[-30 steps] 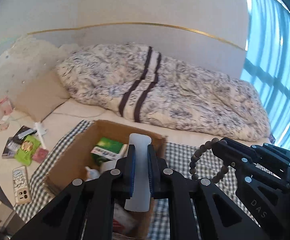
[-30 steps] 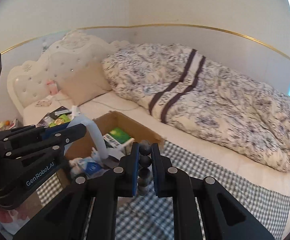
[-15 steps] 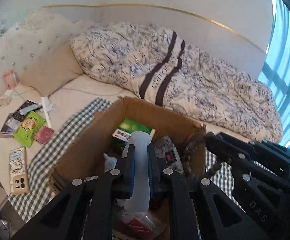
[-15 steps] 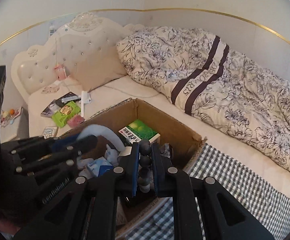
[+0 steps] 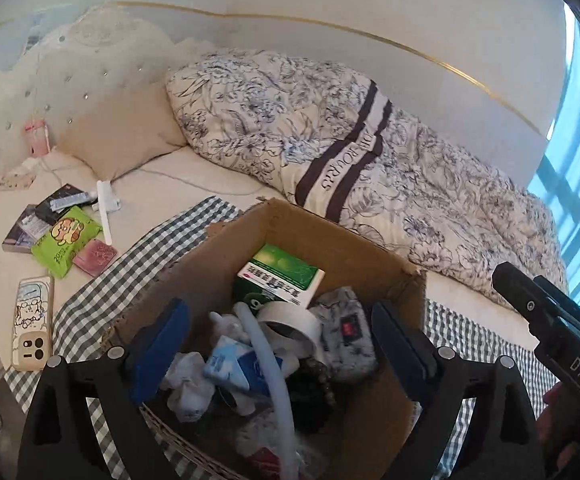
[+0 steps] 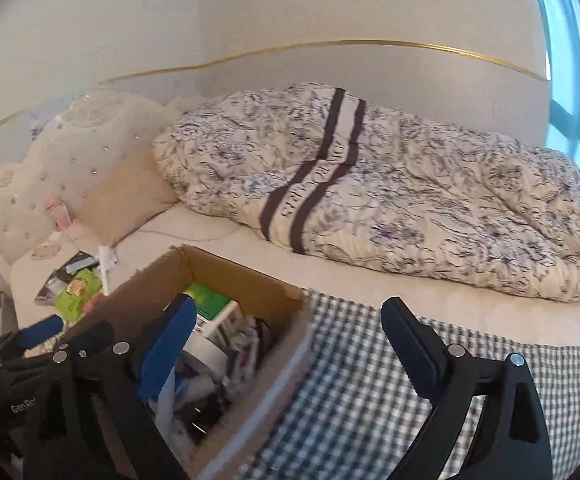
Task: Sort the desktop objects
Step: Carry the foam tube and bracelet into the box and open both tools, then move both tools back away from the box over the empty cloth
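Now the box sits on a checked cloth on the bed, holding a pale tube, beads, tape roll and green carton. Both the left gripper and right gripper hang spread wide and empty, left over the box, right past its near rim. Cloth lies bare to the right, the duvet beyond, clutter left.

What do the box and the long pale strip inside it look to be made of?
Box: brown corrugated cardboard, matte, with ragged torn rim edges. Pale strip: probably smooth plastic or silicone, light bluish-white with a soft sheen and a curved shape; I cannot tell which.
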`<state>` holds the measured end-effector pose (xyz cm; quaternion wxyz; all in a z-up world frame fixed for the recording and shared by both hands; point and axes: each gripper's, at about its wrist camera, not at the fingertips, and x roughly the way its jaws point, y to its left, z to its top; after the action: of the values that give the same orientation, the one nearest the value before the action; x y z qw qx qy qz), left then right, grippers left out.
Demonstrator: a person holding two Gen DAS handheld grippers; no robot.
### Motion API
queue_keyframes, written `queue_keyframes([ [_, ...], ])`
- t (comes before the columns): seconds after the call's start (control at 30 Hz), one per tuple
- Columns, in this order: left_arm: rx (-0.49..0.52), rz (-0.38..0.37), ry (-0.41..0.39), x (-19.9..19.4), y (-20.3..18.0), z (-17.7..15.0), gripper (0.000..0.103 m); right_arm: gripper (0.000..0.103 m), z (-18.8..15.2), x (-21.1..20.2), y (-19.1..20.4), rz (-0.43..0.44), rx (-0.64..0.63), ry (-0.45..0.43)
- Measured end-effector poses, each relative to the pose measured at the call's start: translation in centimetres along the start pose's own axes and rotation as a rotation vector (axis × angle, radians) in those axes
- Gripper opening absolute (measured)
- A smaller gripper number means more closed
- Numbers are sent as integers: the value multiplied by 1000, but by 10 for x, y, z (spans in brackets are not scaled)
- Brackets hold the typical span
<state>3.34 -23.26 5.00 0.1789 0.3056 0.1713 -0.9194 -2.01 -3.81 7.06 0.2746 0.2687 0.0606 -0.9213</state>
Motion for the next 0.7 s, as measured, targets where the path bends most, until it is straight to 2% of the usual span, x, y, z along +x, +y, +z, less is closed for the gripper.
queue_keyframes([
  [0.27, 56, -13, -37, -29, -32, -3, 99, 94, -7, -46, -31, -66, 24, -35],
  [0.47, 119, -64, -60, -50, -62, -13, 103, 98, -25, -83, -58, -152, 57, -49],
  [0.7, 199, -77, 1, -53, -94, -42, 103, 99, -59, -112, -92, -216, 186, 29],
])
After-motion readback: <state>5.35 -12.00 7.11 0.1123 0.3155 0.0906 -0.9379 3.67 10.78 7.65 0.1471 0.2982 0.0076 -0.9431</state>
